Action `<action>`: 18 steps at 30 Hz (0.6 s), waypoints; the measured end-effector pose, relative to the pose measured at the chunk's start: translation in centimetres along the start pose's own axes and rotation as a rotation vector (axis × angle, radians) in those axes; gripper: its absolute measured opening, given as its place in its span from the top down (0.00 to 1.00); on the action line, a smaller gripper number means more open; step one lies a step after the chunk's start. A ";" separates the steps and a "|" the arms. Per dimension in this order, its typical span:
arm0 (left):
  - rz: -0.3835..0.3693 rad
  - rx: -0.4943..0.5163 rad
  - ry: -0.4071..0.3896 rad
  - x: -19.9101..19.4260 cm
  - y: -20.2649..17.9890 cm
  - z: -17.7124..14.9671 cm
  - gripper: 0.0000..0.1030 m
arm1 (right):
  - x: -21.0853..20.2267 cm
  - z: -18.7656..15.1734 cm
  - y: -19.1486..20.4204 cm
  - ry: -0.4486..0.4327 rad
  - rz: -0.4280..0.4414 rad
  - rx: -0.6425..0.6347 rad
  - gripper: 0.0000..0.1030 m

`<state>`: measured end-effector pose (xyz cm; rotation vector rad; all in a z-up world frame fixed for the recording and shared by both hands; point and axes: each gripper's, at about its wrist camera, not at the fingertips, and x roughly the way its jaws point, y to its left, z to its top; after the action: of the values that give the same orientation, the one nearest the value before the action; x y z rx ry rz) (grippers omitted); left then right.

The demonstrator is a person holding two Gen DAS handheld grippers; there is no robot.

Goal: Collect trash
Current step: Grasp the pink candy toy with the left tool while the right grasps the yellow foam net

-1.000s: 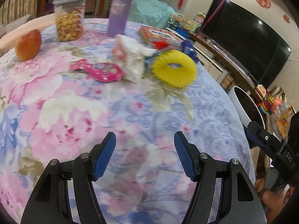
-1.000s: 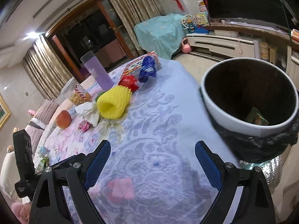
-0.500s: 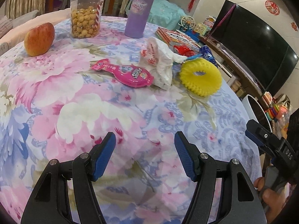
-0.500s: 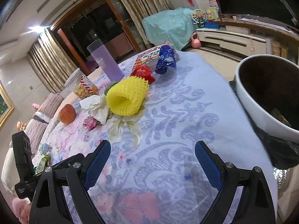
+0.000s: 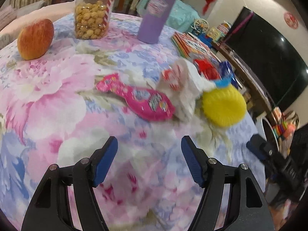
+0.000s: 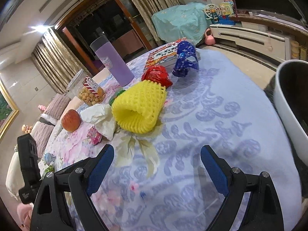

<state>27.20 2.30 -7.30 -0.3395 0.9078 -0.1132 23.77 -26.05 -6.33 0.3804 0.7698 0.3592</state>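
Trash lies on the floral tablecloth: a pink wrapper (image 5: 138, 101), a crumpled white tissue (image 5: 182, 88), a yellow foam fruit net (image 5: 223, 105), a red wrapper (image 5: 206, 68) and a blue wrapper (image 5: 228, 73). My left gripper (image 5: 149, 150) is open and empty, a short way in front of the pink wrapper. My right gripper (image 6: 156, 162) is open and empty, just short of the yellow net (image 6: 138, 109). The tissue (image 6: 100, 117), red wrapper (image 6: 156, 75) and blue wrapper (image 6: 185, 59) lie around the net. A white trash bin (image 6: 288, 104) stands at the table's right edge.
An apple (image 5: 34, 38), a clear jar of snacks (image 5: 92, 13), a purple tumbler (image 5: 156, 13) and a stack of books (image 5: 194, 46) stand toward the table's far side. A TV and a cabinet with toys are beyond the table.
Both grippers have moved over the table toward the trash pile, which looks nearer in both views. The bin has slid to the right edge of the right wrist view. Both stay open.
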 end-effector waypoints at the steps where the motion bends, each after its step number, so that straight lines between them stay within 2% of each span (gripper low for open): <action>1: -0.002 -0.011 -0.002 0.2 0.1 0.4 0.29 | 0.3 0.2 0.1 0.002 0.004 0.000 0.10; 10: 0.034 -0.029 -0.015 2.6 0.0 3.2 0.22 | 3.5 2.0 0.9 0.015 0.005 -0.017 0.11; 14: 0.071 0.007 -0.029 3.7 -0.5 3.8 0.23 | 4.5 2.8 1.0 0.013 -0.005 -0.025 0.14; 15: 0.088 0.023 -0.032 3.9 -0.6 3.8 0.23 | 4.7 3.0 1.0 0.010 -0.010 -0.031 0.19; 16: 0.105 0.045 -0.038 4.1 -0.8 3.6 0.27 | 4.8 3.1 1.0 0.009 -0.013 -0.035 0.27; 17: 0.111 0.061 -0.046 4.1 -1.0 3.5 0.41 | 4.9 3.2 1.0 0.011 -0.020 -0.039 0.33; 18: 0.096 0.075 -0.045 4.0 -1.1 3.3 0.49 | 5.1 3.2 1.0 0.017 -0.028 -0.041 0.45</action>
<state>32.32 1.07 -8.05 -0.2274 0.8711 -0.0512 29.29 -23.58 -6.84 0.3278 0.7824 0.3517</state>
